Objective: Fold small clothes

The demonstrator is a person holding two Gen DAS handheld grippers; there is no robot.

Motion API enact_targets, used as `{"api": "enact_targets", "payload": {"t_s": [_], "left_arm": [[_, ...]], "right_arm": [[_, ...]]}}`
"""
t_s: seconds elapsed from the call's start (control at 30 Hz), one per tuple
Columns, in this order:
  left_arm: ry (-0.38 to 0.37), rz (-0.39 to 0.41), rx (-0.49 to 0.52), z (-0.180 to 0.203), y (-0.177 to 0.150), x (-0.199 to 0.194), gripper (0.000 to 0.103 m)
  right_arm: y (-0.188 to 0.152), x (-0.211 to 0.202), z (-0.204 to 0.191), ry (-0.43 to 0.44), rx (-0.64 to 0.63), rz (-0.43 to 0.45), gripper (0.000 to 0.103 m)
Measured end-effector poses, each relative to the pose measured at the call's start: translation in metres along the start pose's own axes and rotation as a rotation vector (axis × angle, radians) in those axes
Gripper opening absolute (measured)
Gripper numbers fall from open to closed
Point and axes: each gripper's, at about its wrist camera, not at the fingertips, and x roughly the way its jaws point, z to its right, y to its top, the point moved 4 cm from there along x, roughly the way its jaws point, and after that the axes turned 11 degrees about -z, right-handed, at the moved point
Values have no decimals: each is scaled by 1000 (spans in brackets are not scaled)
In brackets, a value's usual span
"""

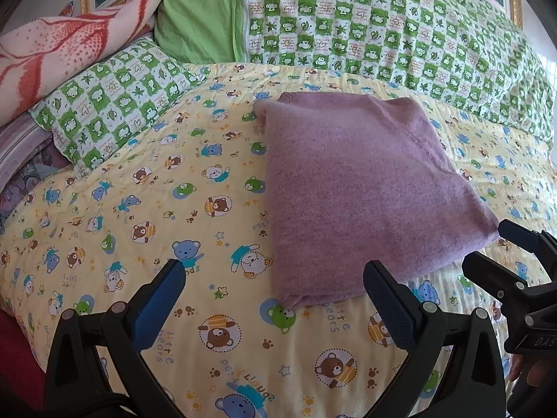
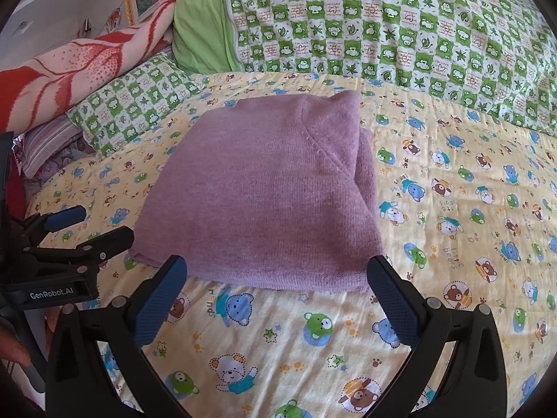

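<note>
A purple knit sweater lies folded into a compact rectangle on the yellow bear-print bedsheet; it also shows in the right wrist view. My left gripper is open and empty, just in front of the sweater's near left corner. My right gripper is open and empty, at the sweater's near edge. The right gripper also shows at the right edge of the left wrist view, open beside the sweater's right corner. The left gripper shows at the left of the right wrist view, open.
A green checked quilt and a plain green pillow lie along the back of the bed. A small green checked pillow and a red-and-cream blanket sit at the left.
</note>
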Motion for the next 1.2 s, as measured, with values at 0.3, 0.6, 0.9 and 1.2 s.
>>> {"api": "enact_targets", "payload": {"t_s": [0.3, 0.6, 0.9, 1.2], "left_arm": [[3, -3, 2, 0, 3, 1, 102], [5, -7, 7, 0, 4, 3, 102], [7, -10, 8, 0, 5, 4, 102], [11, -21, 20, 2, 9, 4, 102]], "right_arm": [[1, 1, 1, 4, -2, -2, 103], [1, 1, 2, 6, -3, -1, 103], [3, 3, 4, 4, 0, -1, 103], [6, 2, 5, 10, 7, 0, 103]]}}
